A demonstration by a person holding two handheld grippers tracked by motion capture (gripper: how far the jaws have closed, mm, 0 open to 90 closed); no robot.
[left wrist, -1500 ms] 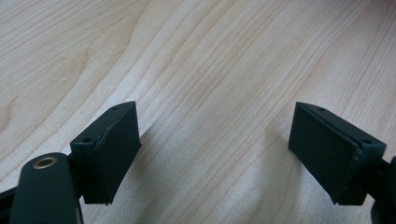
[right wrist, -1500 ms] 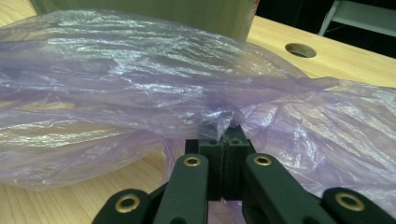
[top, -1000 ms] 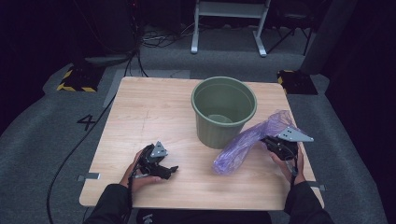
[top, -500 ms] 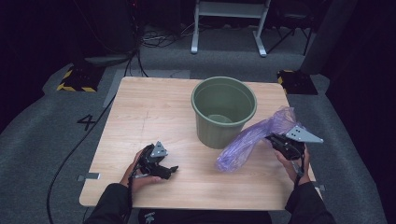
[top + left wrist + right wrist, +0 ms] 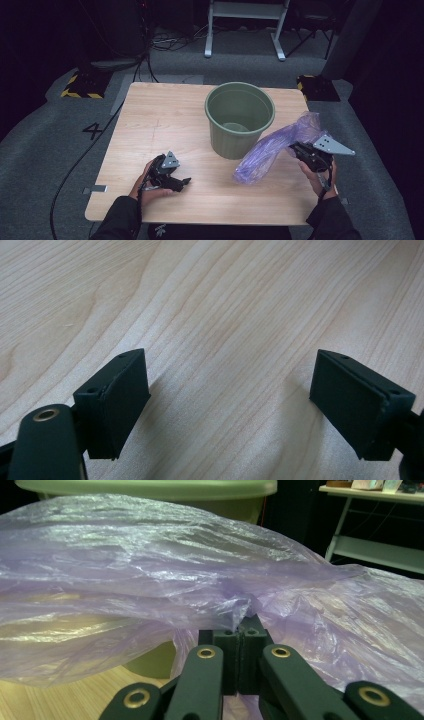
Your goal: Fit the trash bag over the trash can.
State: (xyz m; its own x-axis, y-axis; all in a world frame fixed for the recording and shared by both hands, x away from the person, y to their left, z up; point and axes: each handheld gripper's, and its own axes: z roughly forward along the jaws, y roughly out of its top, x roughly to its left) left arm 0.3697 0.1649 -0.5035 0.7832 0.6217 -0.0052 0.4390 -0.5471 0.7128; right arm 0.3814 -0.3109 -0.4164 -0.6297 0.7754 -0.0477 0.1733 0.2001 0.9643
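Table (image 5: 165,120) | right claw (image 5: 239,630) clenched on purple bag (image 5: 272,147), pads hidden | left claw (image 5: 230,405) released

A translucent pale purple plastic bag (image 5: 272,150), an olive-green bucket (image 5: 240,120), a light wood-grain counter (image 5: 165,120), black grippers with grey plates, grey carpet floor (image 5: 55,145) marked with a black 4

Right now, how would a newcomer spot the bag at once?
Find the wooden table, then the green bucket standing on it. Just right of the bucket, the bag slants from the tabletop up to the right gripper, which pinches it. It is the only purple, see-through, crinkled thing there.
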